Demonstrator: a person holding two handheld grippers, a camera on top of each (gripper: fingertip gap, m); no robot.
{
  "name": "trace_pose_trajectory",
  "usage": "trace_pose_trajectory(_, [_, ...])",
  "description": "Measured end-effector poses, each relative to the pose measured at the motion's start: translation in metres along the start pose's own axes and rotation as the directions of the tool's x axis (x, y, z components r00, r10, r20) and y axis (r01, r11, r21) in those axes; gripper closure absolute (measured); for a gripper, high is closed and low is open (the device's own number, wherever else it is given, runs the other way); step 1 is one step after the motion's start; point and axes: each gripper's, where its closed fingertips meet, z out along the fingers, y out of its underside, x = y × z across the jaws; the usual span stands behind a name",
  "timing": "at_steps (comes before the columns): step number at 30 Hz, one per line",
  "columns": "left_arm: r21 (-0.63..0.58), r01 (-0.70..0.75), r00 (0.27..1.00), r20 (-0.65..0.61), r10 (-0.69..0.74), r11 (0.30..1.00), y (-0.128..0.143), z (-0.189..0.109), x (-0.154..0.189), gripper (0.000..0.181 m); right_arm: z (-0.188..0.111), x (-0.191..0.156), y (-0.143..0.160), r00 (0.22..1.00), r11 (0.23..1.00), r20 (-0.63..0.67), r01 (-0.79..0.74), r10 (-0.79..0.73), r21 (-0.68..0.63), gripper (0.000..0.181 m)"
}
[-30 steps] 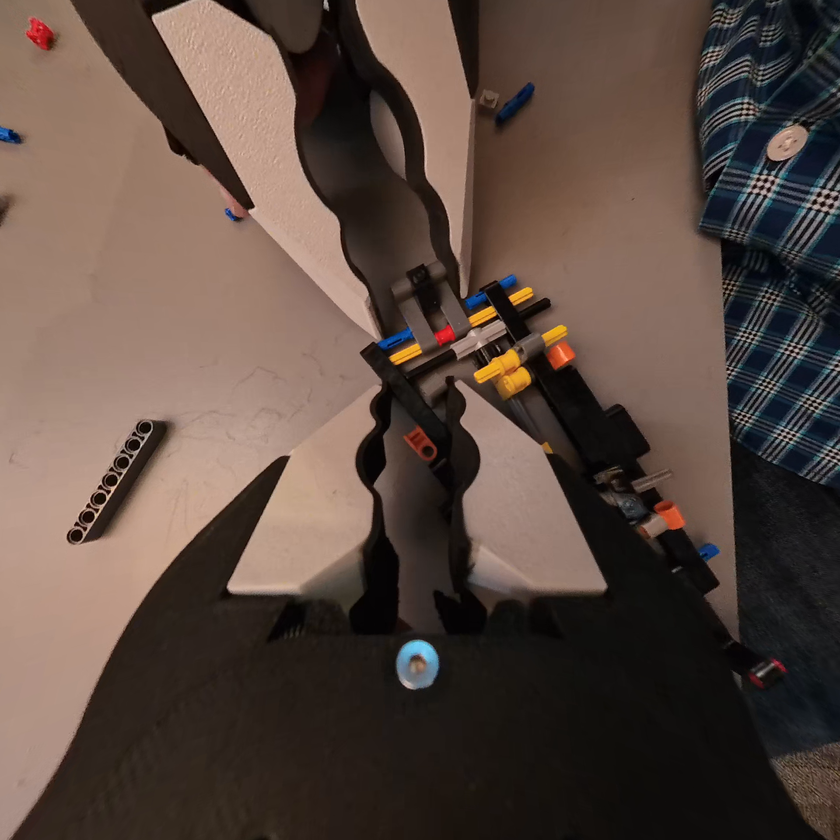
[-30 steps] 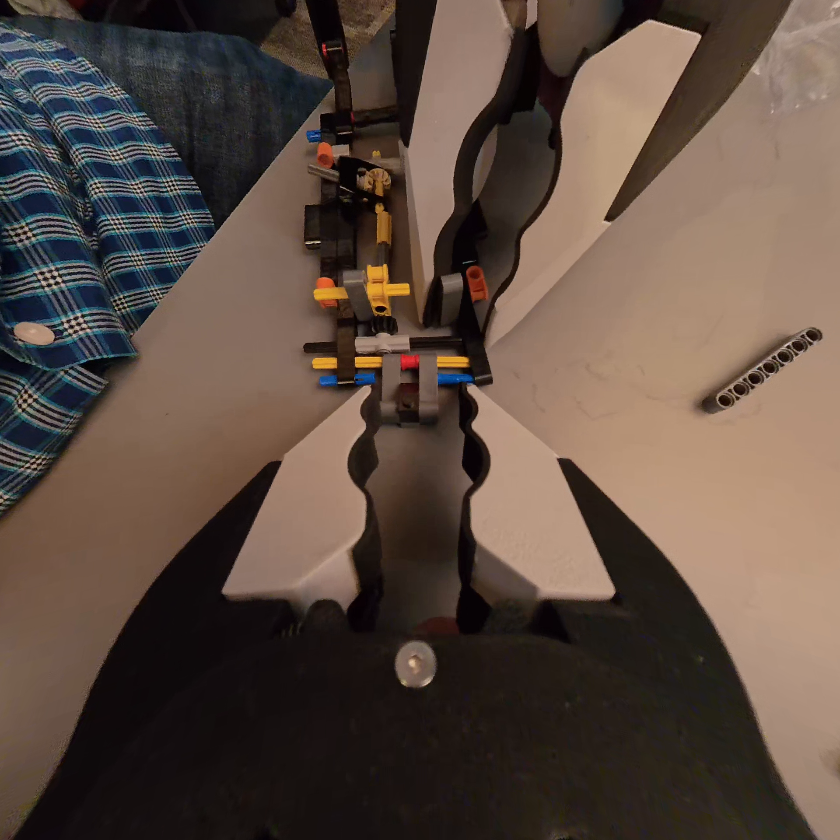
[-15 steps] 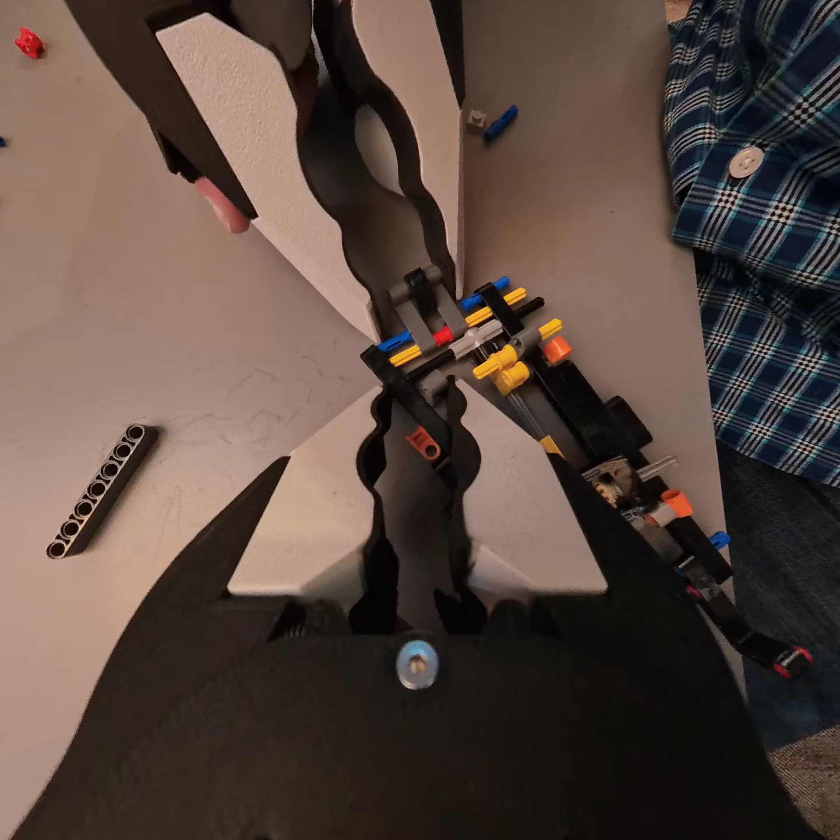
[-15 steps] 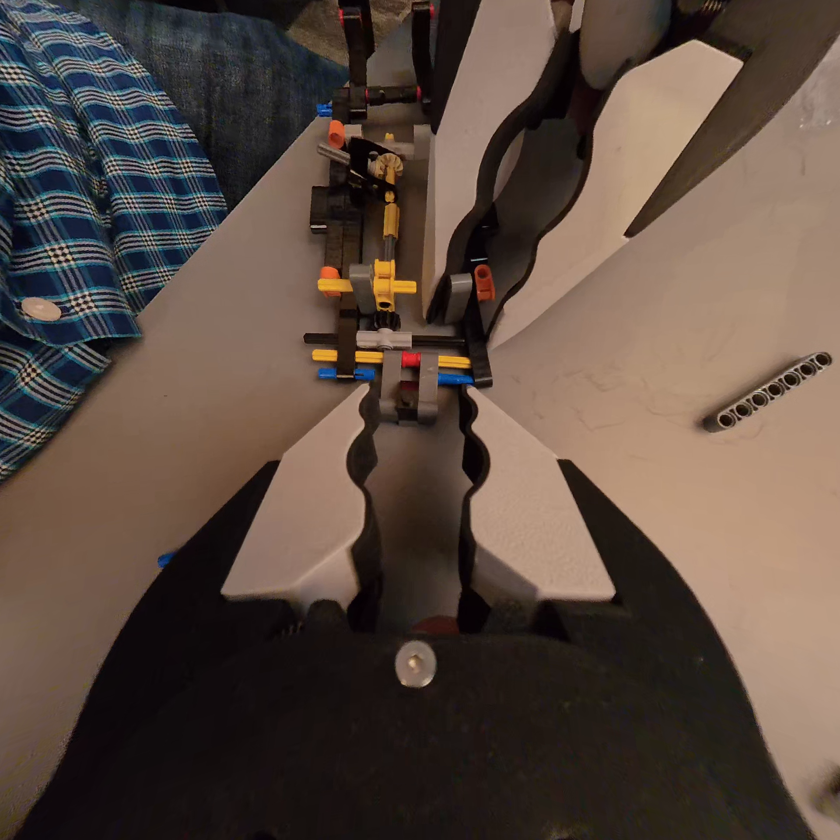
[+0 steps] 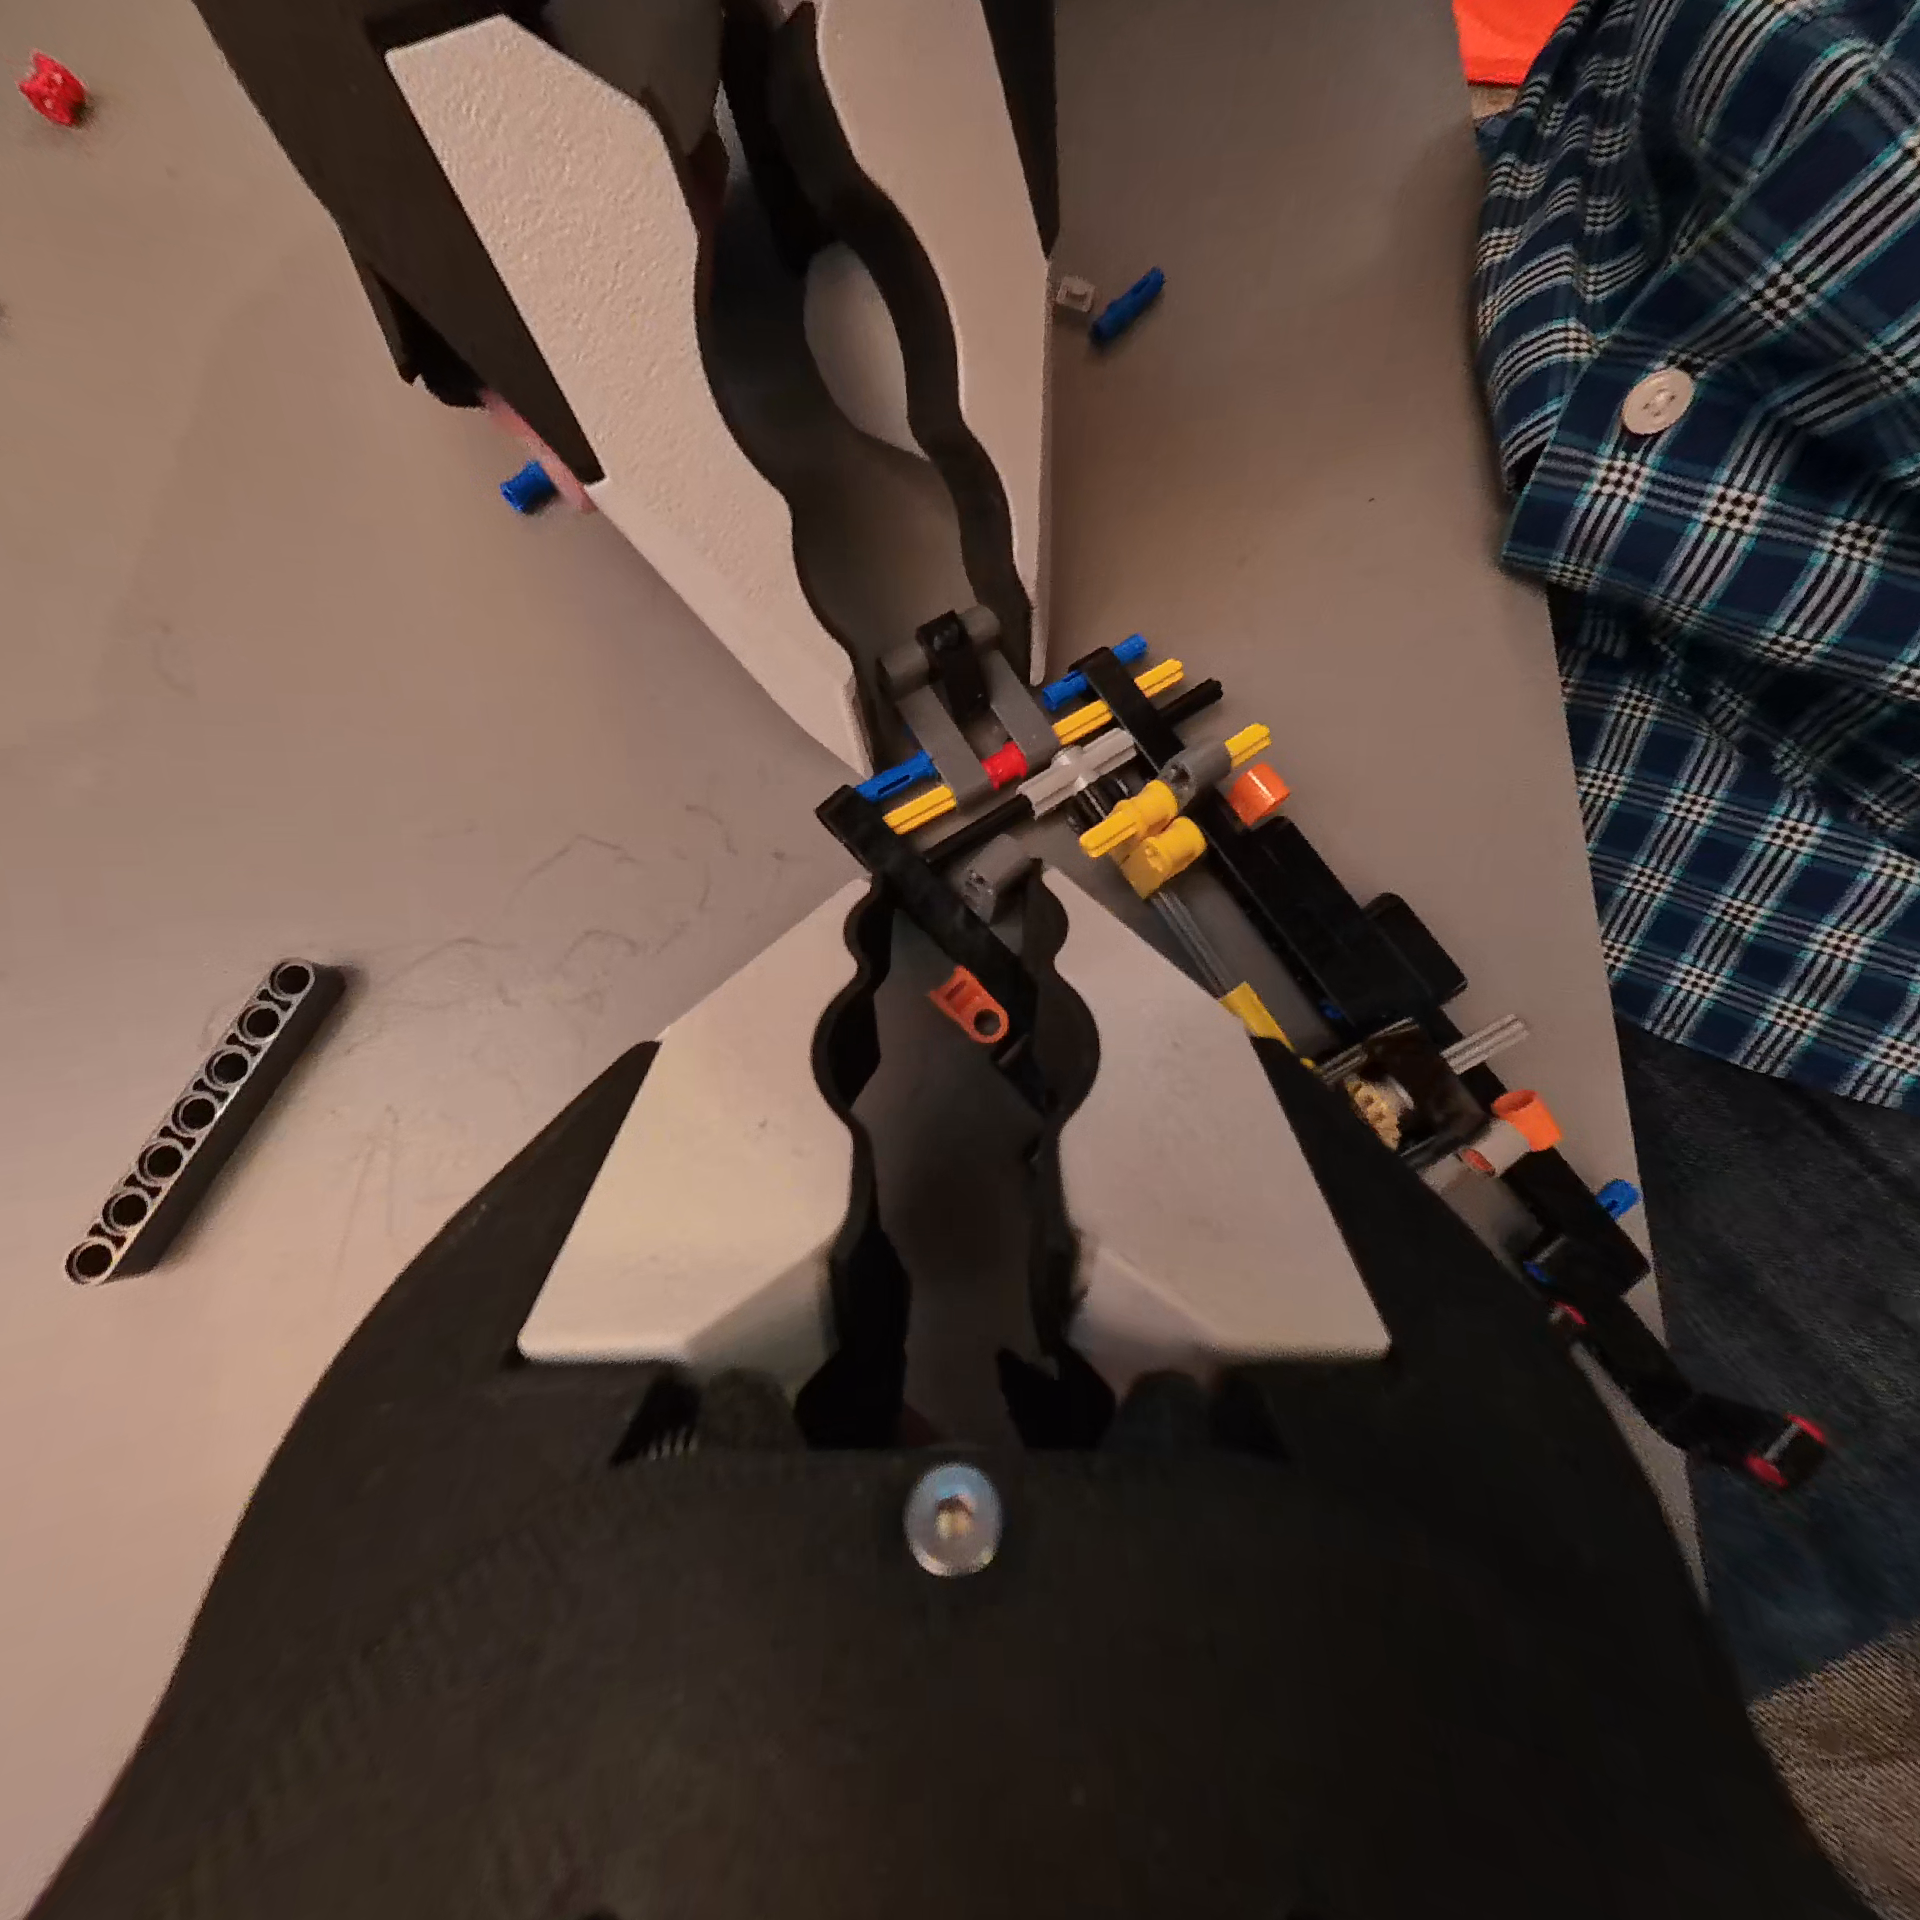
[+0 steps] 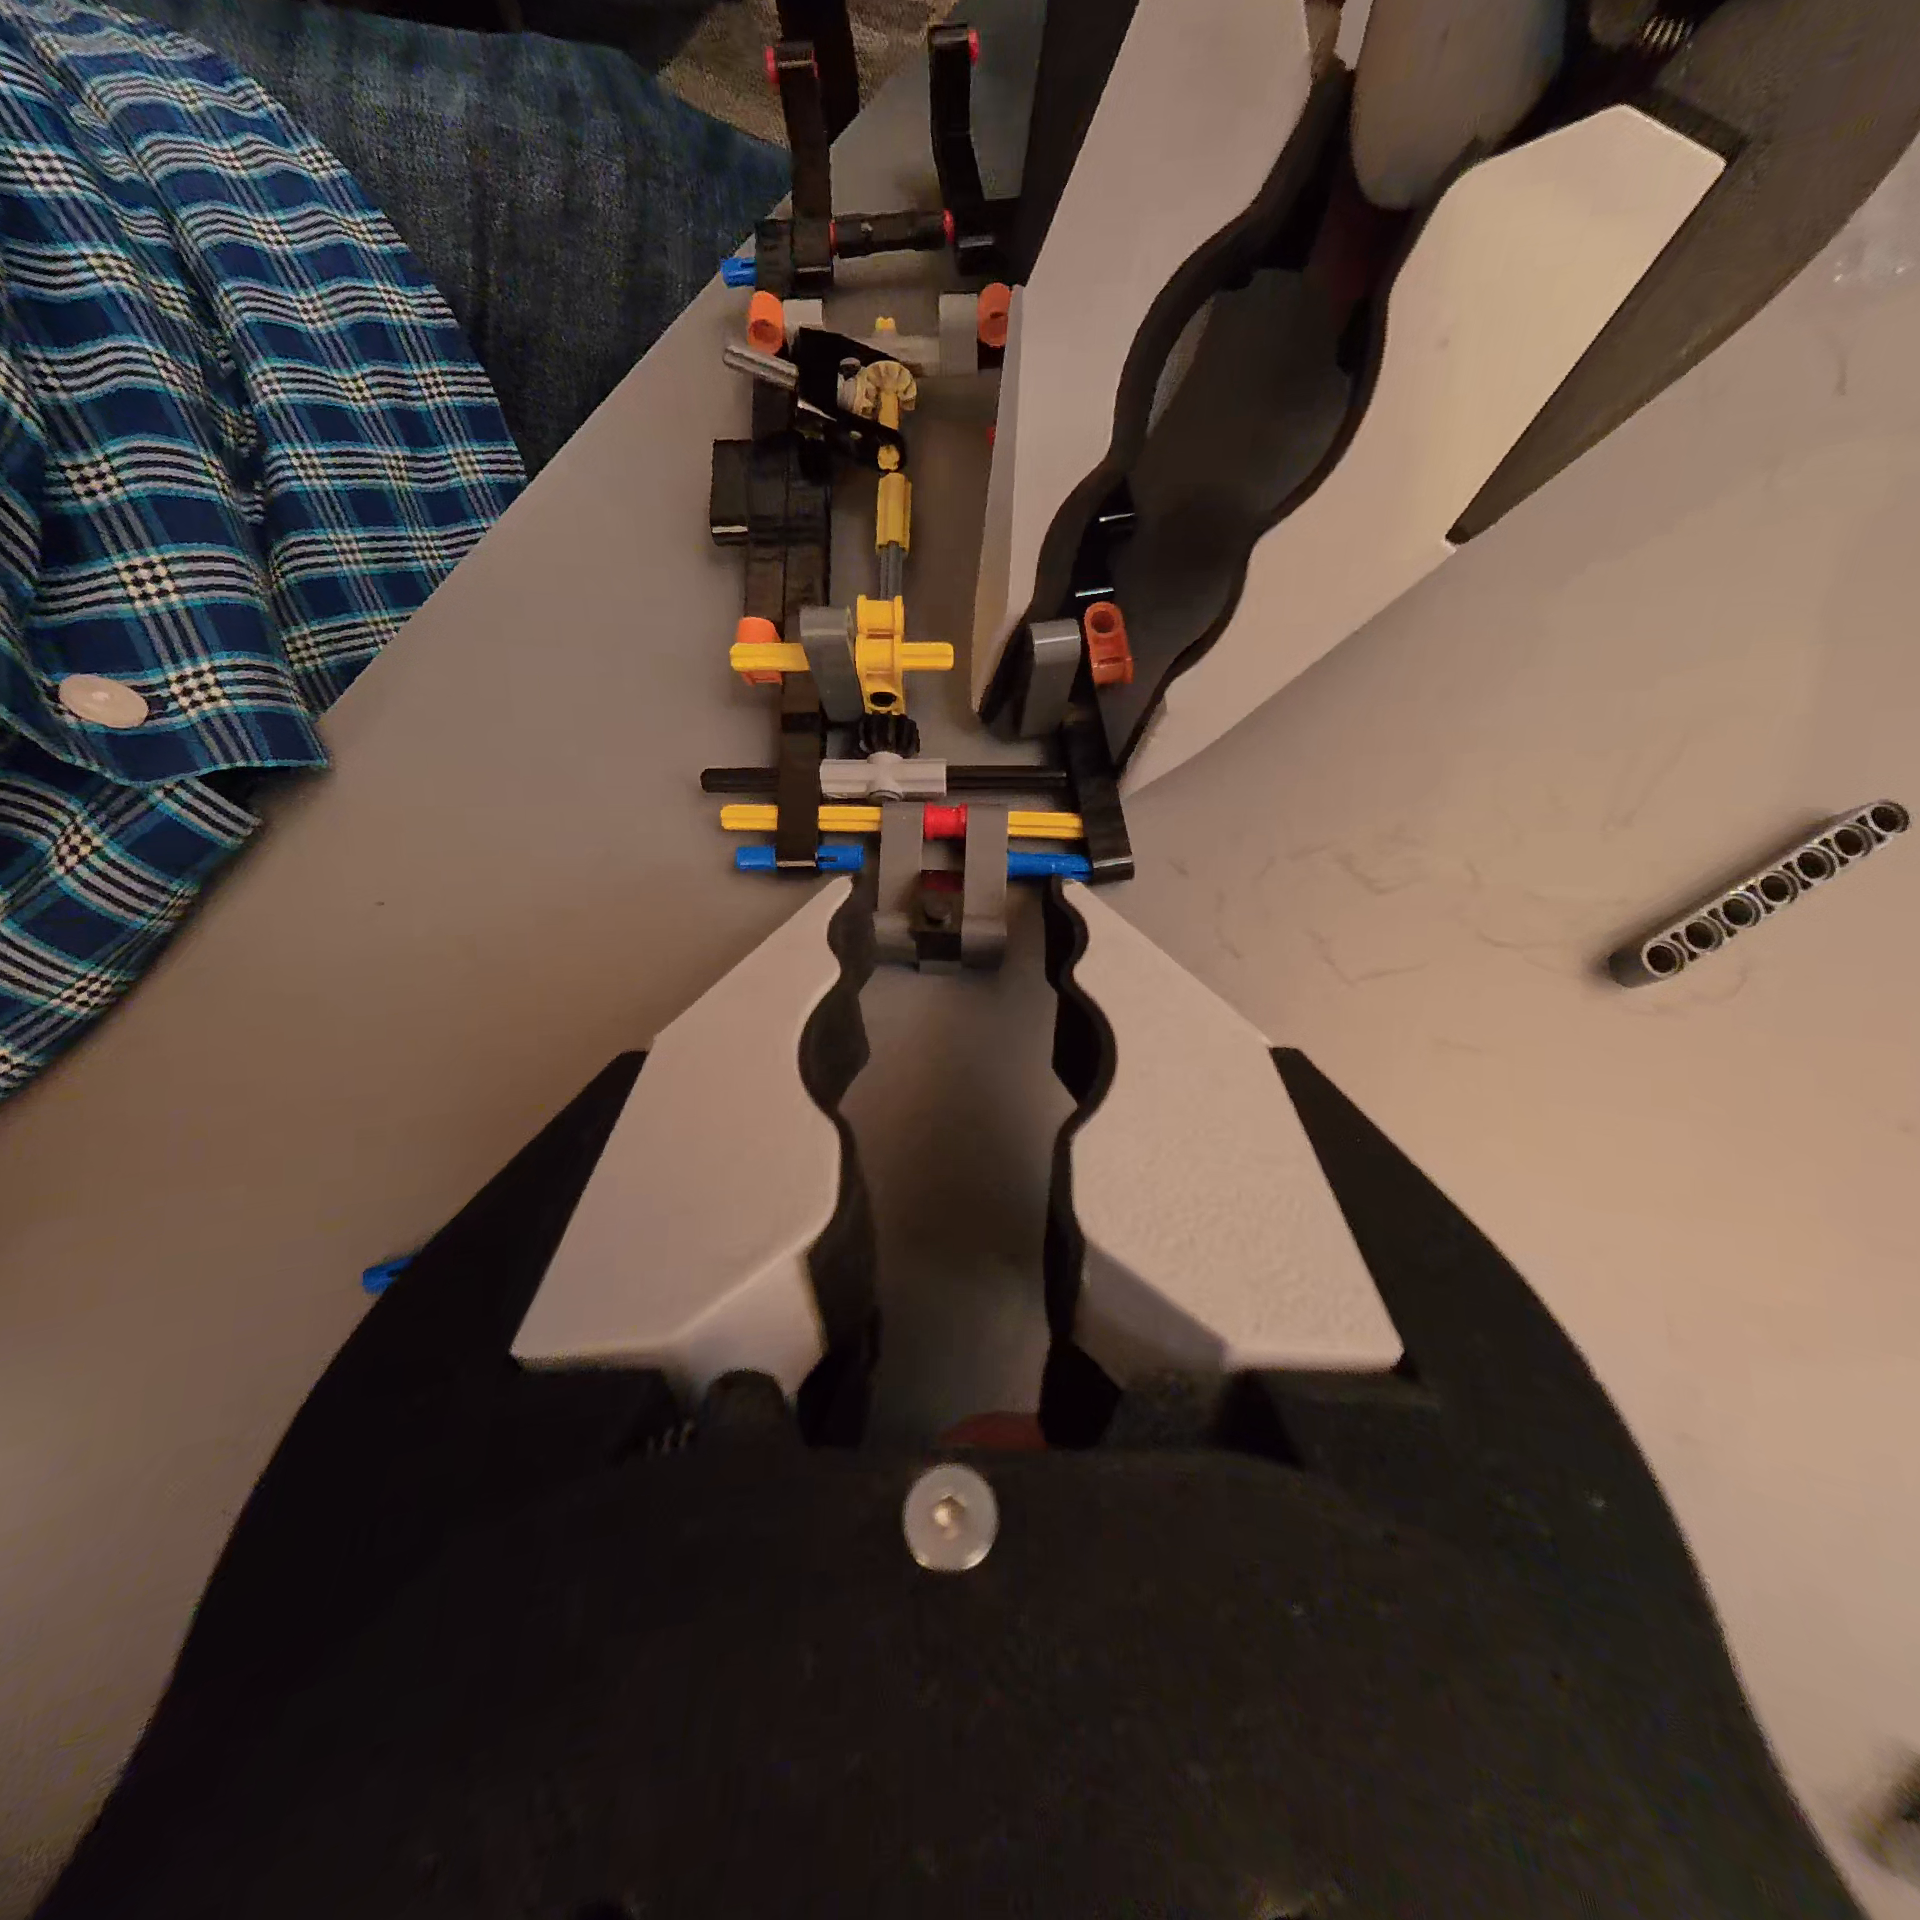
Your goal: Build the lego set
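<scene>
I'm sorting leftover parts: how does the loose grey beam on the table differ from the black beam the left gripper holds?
The loose grey beam lies flat, alone on the table, untouched; the black beam is pinched in the left gripper and joined to the lego assembly. Grey shows a full row of holes; black is partly hidden. Both are long, narrow beams.

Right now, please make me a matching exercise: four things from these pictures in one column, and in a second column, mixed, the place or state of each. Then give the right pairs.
Things
1. left gripper
2. right gripper
3. loose grey beam
4. red piece

Places or states
A. lies flat on the table, apart from the model
B. shut on the model's grey U-shaped end
C. far corner of the table, alone
D. shut on the model's black side beam, by an orange connector

Pairs: 1-D, 2-B, 3-A, 4-C
</scene>
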Motion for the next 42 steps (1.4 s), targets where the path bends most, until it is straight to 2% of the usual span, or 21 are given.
trace_pose_trajectory(9, [0.020, 0.007, 1.000, 0.015, -0.008, 1.000, 0.000, 0.000, 0.001, 0.159, -0.001, -0.003, 0.001, 1.000, 1.000, 0.016, 0.018, -0.018, -0.002, 0.158])
trace_pose_trajectory(14, [0.022, 0.026, 0.998, 0.047, -0.028, 0.999, 0.000, 0.000, 0.001, 0.159, -0.002, 0.000, 0.001, 0.998, 1.000, -0.051, 0.019, -0.019, 0.004, 0.153])
trace_pose_trajectory(18, [0.025, 0.035, 0.997, 0.065, -0.037, 0.999, -0.001, 0.000, 0.001, 0.159, -0.003, -0.002, 0.003, 0.997, 1.000, -0.079, 0.019, -0.018, 0.002, 0.158])
trace_pose_trajectory(27, [0.029, 0.006, 0.998, 0.066, -0.008, 1.000, -0.004, 0.004, 0.004, 0.159, -0.007, -0.005, 0.007, 0.998, 0.999, 0.027, 0.053, -0.053, -0.003, 0.158])
trace_pose_trajectory(39, [0.037, 0.004, 0.999, 0.047, -0.005, 0.999, -0.006, 0.006, 0.008, 0.159, -0.007, -0.010, 0.008, 0.992, 0.996, 0.091, 0.088, -0.087, -0.008, 0.159])
trace_pose_trajectory(42, [0.037, 0.013, 0.998, 0.058, -0.015, 0.999, -0.006, 0.005, 0.005, 0.159, -0.007, -0.007, 0.008, 0.994, 0.997, 0.072, 0.079, -0.078, -0.006, 0.159])
